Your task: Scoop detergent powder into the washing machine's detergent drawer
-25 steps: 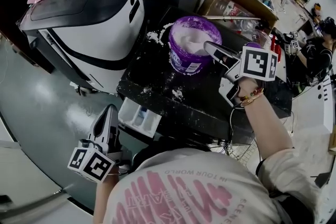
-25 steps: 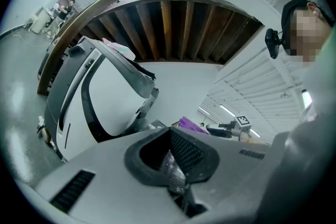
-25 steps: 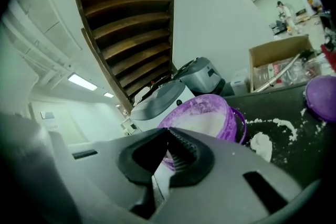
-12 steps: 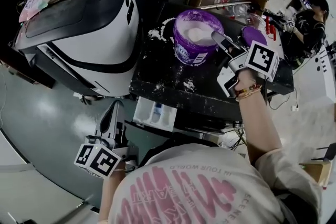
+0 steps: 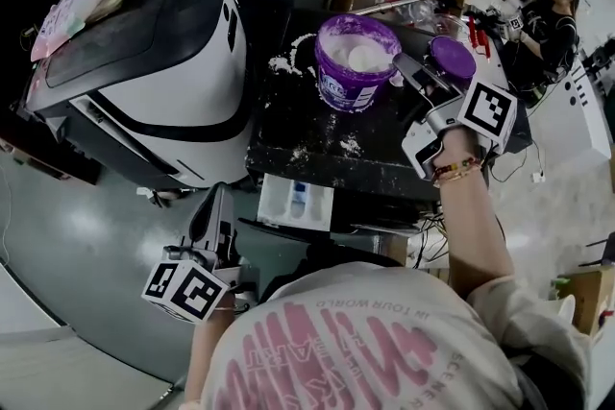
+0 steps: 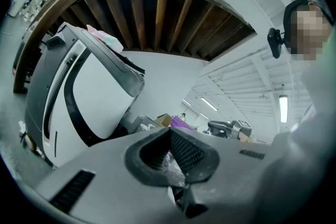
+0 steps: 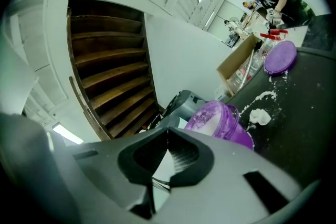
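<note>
Right claw (image 5: 404, 64) hung over the far right of the black tabletop (image 5: 307, 125) with its jaws brought together. A pale sliver showed low between the pads, and whether that was a scoop handle could not be told. Its tip sat just beside the right rim of the open purple tub (image 5: 348, 89), which was full of white powder (image 5: 357, 58), so the tub lay directly to its left. The detergent drawer (image 5: 276, 202) stuck out white from under the tabletop's near edge, near and left of that claw, with its long axis running near to far. Left claw (image 5: 218, 197), jaws likewise closed and pointing away from the person, was the nearer one to the drawer, just to its near left. Judging from this, the right claw was the one placed to scoop, and the powder had to travel from the tub toward the near left, across the dusted tabletop and down into the drawer.
</note>
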Motion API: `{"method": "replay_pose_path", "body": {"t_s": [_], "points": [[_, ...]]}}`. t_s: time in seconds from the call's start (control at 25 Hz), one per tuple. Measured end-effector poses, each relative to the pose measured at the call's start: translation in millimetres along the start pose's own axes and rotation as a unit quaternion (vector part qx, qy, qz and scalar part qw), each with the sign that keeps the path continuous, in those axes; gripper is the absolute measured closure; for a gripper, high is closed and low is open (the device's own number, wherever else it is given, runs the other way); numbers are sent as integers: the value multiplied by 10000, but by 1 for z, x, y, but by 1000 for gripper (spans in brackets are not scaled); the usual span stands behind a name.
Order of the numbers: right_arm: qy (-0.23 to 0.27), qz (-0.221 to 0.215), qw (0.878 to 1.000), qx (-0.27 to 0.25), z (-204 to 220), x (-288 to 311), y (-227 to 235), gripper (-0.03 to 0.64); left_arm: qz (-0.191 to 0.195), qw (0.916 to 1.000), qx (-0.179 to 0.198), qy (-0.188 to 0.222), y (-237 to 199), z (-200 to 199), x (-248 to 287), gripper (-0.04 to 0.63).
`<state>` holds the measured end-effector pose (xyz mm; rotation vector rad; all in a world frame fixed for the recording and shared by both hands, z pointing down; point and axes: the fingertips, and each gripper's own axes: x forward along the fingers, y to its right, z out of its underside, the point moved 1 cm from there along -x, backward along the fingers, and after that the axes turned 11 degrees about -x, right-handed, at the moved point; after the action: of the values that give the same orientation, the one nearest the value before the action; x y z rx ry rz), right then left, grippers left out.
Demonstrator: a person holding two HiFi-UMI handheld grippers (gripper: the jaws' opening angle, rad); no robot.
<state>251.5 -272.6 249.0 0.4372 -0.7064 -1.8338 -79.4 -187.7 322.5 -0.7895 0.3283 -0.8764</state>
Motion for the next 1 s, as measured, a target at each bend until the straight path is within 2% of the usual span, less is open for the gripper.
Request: {"method": "replay_pose_path", "body": {"t_s": [0.32, 0.56, 1.0], "points": [[64, 82, 9999, -32, 23, -26, -23, 615, 264, 9995, 6, -197, 1, 2, -13, 594], [-69, 115, 9999, -53, 54, -41, -37, 615, 395, 9984, -14, -407, 1, 9, -24, 594], [-38, 279, 9984, 499, 110, -75, -41, 615, 562, 9954, 43, -778, -7, 21, -47, 594]]}}
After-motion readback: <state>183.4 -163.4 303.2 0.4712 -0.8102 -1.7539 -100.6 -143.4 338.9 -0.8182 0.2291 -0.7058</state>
